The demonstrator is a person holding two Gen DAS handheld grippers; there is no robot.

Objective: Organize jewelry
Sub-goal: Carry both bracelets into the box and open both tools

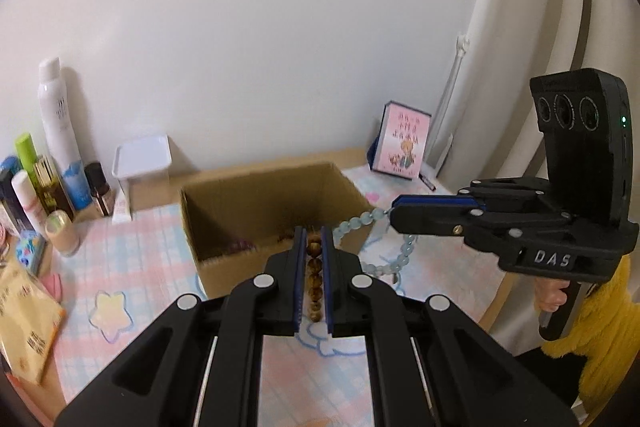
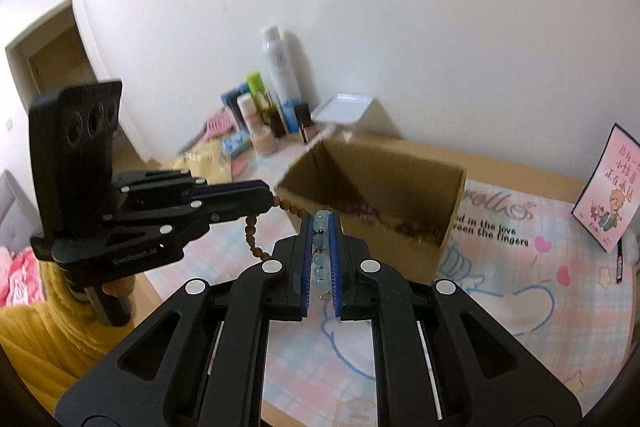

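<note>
Gripping a string of round amber-brown wooden beads (image 1: 314, 275), my left gripper (image 1: 313, 233) has its blue-padded jaws pressed together on the strand, which runs lengthwise between the pads. From the right wrist camera the same brown strand (image 2: 256, 227) droops in a loop below that gripper's tip. My right gripper (image 2: 322, 223) is likewise clamped on a bracelet of pale blue translucent round beads (image 2: 321, 247); in the left view the blue beads (image 1: 362, 219) curve out of its closed tip and hang in an arc above the cloth.

Both strands sit in the air just in front of an open brown cardboard box (image 1: 224, 203), at about twelve o'clock from my left gripper and one o'clock from my right. Some dark purplish pieces (image 2: 370, 213) lie inside it, too blurred to identify.

Underneath is a pastel pink-and-blue checked cloth (image 1: 152, 247). At ten o'clock in the left view stands a cluster of cosmetic bottles (image 1: 60, 155) beside a white plastic container (image 1: 142, 157); at one o'clock a pink illustrated card (image 1: 402, 143) leans on the wall. A yellow fuzzy sleeve (image 1: 600, 327) shows behind the right handle.
</note>
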